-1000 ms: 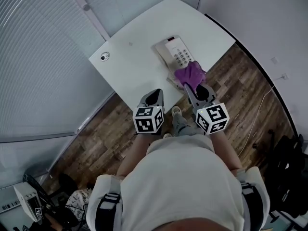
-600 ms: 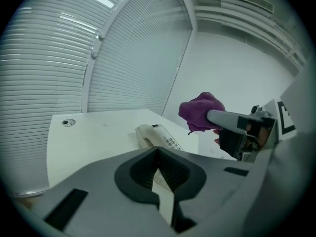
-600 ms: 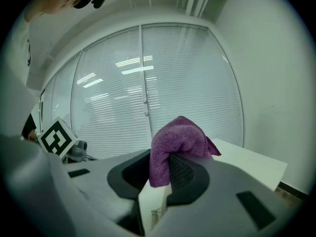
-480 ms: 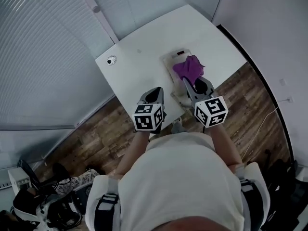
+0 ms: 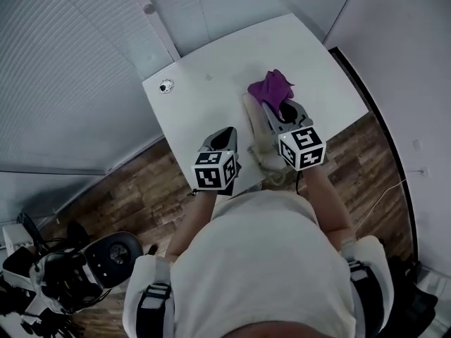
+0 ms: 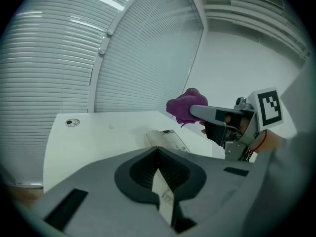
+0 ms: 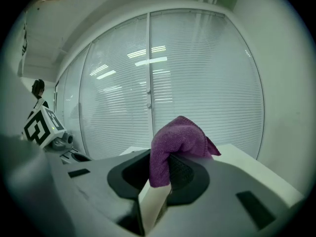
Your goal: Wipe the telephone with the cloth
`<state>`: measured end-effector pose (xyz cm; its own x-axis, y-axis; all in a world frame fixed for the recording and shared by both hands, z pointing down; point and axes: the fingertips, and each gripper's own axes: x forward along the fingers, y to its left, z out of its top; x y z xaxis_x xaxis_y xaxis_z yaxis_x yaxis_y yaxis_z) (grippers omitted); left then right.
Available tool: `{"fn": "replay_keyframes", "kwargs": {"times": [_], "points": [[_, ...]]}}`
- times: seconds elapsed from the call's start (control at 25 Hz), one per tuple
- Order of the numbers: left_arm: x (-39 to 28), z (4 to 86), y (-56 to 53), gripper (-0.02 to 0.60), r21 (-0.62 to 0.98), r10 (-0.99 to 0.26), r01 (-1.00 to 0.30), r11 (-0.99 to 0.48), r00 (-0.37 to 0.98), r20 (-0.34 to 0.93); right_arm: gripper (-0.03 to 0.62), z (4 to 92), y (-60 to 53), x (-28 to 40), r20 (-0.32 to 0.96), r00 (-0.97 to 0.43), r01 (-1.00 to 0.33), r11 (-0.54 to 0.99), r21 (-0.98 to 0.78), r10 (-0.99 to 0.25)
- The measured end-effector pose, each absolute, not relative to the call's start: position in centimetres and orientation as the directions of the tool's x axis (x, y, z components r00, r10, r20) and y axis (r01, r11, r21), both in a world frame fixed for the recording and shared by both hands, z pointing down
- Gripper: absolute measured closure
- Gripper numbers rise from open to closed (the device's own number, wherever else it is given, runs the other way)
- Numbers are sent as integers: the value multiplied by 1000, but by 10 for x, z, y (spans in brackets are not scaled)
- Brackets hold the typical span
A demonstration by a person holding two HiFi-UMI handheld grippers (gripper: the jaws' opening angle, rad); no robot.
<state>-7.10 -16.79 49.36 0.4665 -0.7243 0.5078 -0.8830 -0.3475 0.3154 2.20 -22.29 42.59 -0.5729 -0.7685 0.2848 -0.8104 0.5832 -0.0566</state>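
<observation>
From the head view: grips cloth (image 5: 272,86) in right gripper (image 5: 269,105), jaws closed on a bunched fold, with the wad carried over the far end of phone (image 5: 255,124). Cannot tell from here whether the wad touches phone. Bunched so, likely, to give a soft pad for rubbing the casing. Parks left gripper (image 5: 225,134) just left of phone, out of the wiping path, perhaps ready to steady the set. Finds phone near the right front edge of table (image 5: 204,101), half hidden under right gripper. Judged as wiping at, or about to start from, phone's far end.

From the left gripper view: shows jaws fully together, with nothing between them. Looks past them to phone just ahead, with cloth above its far end and seemingly lifted a little off the casing.

From the right gripper view: shows jaws pinched tight on cloth, the fold draped forward over the tips. Hides phone below the gripper body, so says nothing about contact.

As to surface and room: smooth white top, easy for a light phone to slide on under a sideways rub. Bare apart from phone and a round cap (image 5: 165,86) well left of it. Closed blinds (image 5: 70,62) beyond and left of phone, plain wall (image 5: 409,34) to its right, wood floor (image 5: 141,189) on its near side.
</observation>
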Motion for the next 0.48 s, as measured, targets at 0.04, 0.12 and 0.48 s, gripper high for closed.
{"fn": "replay_keyframes", "kwargs": {"times": [0.04, 0.12, 0.48], "points": [[-71, 495, -170, 563, 316, -728, -887, -337, 458, 510, 507, 429, -228, 21, 296, -579, -804, 593, -50, -760], [-71, 497, -173, 563, 318, -736, -894, -315, 441, 513, 507, 437, -238, 20, 315, -590, -792, 610, -43, -744], [-84, 509, -196, 563, 324, -762, -918, -229, 376, 527, 507, 475, -279, -2, 397, -622, -731, 683, 17, -675]]}}
